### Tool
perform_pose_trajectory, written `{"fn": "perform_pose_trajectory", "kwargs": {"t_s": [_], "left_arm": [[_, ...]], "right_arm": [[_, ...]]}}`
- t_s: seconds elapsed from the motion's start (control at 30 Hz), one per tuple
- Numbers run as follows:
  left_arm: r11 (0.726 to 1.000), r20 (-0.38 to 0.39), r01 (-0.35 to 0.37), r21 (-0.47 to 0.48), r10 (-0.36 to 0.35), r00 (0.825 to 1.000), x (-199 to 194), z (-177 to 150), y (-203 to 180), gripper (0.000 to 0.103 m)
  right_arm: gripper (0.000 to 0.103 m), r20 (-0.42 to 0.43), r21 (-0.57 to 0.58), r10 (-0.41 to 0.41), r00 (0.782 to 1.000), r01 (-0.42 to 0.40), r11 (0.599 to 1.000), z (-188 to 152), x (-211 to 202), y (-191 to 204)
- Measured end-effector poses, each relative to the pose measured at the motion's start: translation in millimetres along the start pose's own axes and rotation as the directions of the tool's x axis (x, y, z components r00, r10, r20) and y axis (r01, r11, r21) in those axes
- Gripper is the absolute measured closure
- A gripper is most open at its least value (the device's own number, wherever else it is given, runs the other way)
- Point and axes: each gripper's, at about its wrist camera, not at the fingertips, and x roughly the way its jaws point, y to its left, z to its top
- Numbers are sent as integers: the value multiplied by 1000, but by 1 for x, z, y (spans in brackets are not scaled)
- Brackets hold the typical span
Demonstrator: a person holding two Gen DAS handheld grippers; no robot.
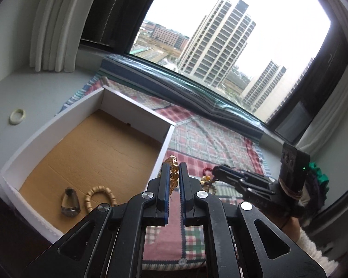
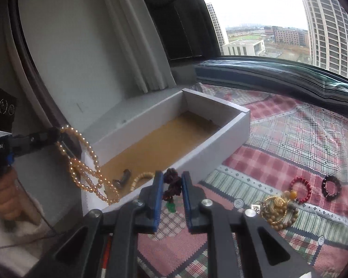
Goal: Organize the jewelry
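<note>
My left gripper (image 1: pixel 173 170) is shut on an amber bead necklace (image 1: pixel 173 173); in the right wrist view the gripper (image 2: pixel 55 134) holds the long golden strand (image 2: pixel 90 176) hanging over the near corner of the white box (image 2: pixel 222 141). The box (image 1: pixel 46 125) has a brown cardboard floor holding a grey bangle (image 1: pixel 70 202) and a tan wooden bead bracelet (image 1: pixel 99 198). My right gripper (image 2: pixel 171 185) is shut on a dark maroon bead bracelet (image 2: pixel 172 183) with a green pendant, just beside the box's near wall. It also shows in the left wrist view (image 1: pixel 217 170).
On the plaid cloth (image 2: pixel 290 139) lie a red bead bracelet (image 2: pixel 300 190), a dark bead bracelet (image 2: pixel 331 187) and a pile of gold and wooden bead jewelry (image 2: pixel 276 210). A pale ring (image 1: pixel 17 116) lies on the sill left of the box. The window runs behind.
</note>
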Motion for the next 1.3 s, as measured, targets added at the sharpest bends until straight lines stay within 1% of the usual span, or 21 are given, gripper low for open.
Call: {"fn": "perform_pose_trajectory", "kwargs": {"t_s": [0.07,0.13,0.23,0.33,0.43,0.47,0.5,0.53,0.57,0.6,0.63,0.67,0.7,0.77,0.87,0.97,1.03,1.17,1.3], "left_arm": [[999,-2,-29,-27,29,1000,14,13,19,98],[996,-3,-75,-49,75,997,33,23,38,98],[990,-32,-125,-61,123,992,67,32,66,98],[981,-81,-176,-77,170,982,101,33,92,98],[972,-133,-208,-105,194,972,130,30,115,97],[967,-148,-229,-112,211,966,137,27,121,97],[960,-162,-252,-119,232,959,143,24,126,91],[957,-176,-265,-122,242,954,148,21,130,76],[953,-186,-275,-125,250,950,151,17,133,56],[948,-191,-291,-129,264,945,151,14,136,47],[943,-192,-307,-129,280,941,150,12,138,35],[940,-188,-317,-128,291,938,148,9,139,31],[939,-185,-321,-127,295,937,145,8,139,30],[934,-176,-333,-126,309,934,137,4,138,25],[931,-154,-350,-105,332,931,125,2,128,19],[936,-136,-345,-65,334,933,110,-8,110,15],[943,-128,-332,-38,325,937,102,-16,95,14],[958,-112,-284,22,285,952,87,-37,55,10],[971,-112,-218,96,228,967,78,-59,12,8]], "right_arm": [[87,6,-39,-4,1000,4,999,21,16,8],[87,-8,-48,11,1000,-11,999,39,39,13],[87,-45,-71,9,999,-12,997,58,79,21],[87,-91,-79,4,996,-11,997,67,119,23],[87,-153,-65,2,988,-12,998,67,163,21],[87,-171,-58,-6,985,-4,998,65,177,21],[85,-195,-55,-16,981,5,998,62,192,21],[84,-225,-51,-24,974,13,999,58,206,21],[84,-251,-48,-37,967,25,999,54,217,22],[78,-267,-43,-56,962,46,998,50,225,21],[60,-272,-30,-68,960,62,998,46,229,20],[49,-270,-18,-73,960,70,997,43,230,19],[34,-261,-11,-76,962,75,997,41,227,19],[33,-237,-25,-87,968,84,996,37,218,22],[32,-221,-44,-112,969,104,994,29,201,24],[26,-202,-65,-140,969,129,989,21,179,26],[23,-179,-75,-164,970,153,985,14,163,26],[22,-150,-62,-193,970,186,981,-5,128,18],[21,-142,-44,-250,958,246,968,-33,94,2]]}}
